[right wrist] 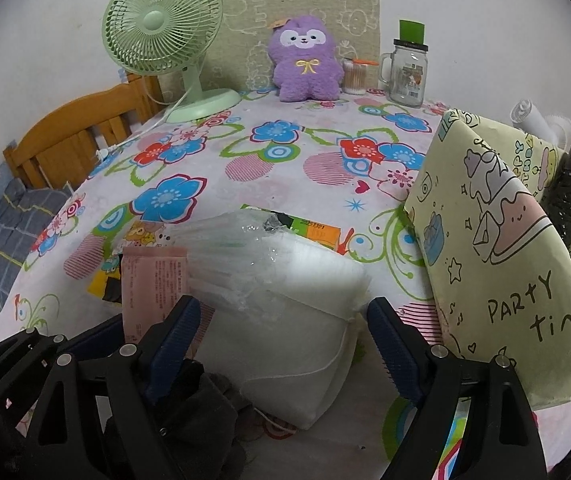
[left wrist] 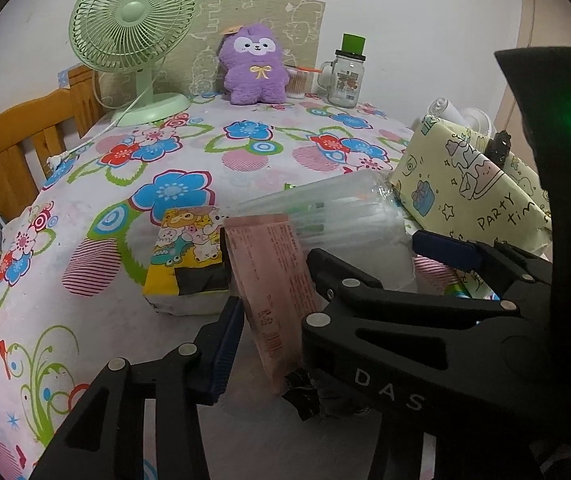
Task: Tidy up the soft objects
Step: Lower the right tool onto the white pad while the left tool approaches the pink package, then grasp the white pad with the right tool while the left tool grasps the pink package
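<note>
We see a flat pink packet [left wrist: 273, 292] standing on edge near the front of the flowery table [left wrist: 189, 152], pinched by our left gripper [left wrist: 271, 308]. Beside it lies a white padded pack in clear plastic [right wrist: 297, 320], between the spread fingers of our right gripper [right wrist: 285, 320]. A yellow paper bag [right wrist: 497, 264] crowds the right edge; the left side lies open.

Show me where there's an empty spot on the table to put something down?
The flowered cloth is bare in the middle, between the fan, the purple plush toy and the near pile. It is crowded around the pink packet, the clear packs and the yellow bag.
</note>
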The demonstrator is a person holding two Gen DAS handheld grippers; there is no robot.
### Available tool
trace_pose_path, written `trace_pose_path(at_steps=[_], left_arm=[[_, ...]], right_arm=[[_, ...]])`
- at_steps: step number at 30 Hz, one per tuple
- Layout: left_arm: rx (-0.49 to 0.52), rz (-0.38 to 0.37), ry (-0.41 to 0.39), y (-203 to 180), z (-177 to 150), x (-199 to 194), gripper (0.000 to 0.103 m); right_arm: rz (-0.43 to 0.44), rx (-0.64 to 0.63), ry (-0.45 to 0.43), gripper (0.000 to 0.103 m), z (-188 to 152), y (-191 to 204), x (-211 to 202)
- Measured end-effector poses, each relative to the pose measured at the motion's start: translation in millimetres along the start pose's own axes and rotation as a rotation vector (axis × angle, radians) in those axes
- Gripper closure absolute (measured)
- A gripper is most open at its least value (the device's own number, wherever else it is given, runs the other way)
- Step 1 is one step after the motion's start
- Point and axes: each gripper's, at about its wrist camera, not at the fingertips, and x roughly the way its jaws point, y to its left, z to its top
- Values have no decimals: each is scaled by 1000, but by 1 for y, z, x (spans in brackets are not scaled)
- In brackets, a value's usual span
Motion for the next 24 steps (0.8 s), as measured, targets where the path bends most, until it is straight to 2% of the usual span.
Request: trace_pose_path(at_steps=[3,6,9,11,12,13,15,18,19,24], left_arm=[[-22,-1,8,4,1,2,49],[-31,57,15,4,3,7,32],[-34,61,24,5,3,11,29],[-35,53,28,6,4,13,30],[-35,43,29,6,4,13,37],[-34,17,31,5,3,13,49],[-33,-5,32,2,4,12,55],[-28,-16,33,0,4,12,58],[-25,-17,33,-2,4,11,58],[-23,-20,34,-4,3,8,58]], right_arm=[[-1,6,9,14,1,1,3],[-9,23,23,13,2,-2,9],[-11,32,32,13,1,-4,13],[-8,35,37,13,1,-5,15],[-7,36,40,13,1,-5,15],[-4,38,43,13,1,-6,15],[6,43,51,15,2,-7,15],[18,38,53,24,2,-6,13],[27,32,54,30,2,-5,12],[55,13,54,41,1,0,7]])
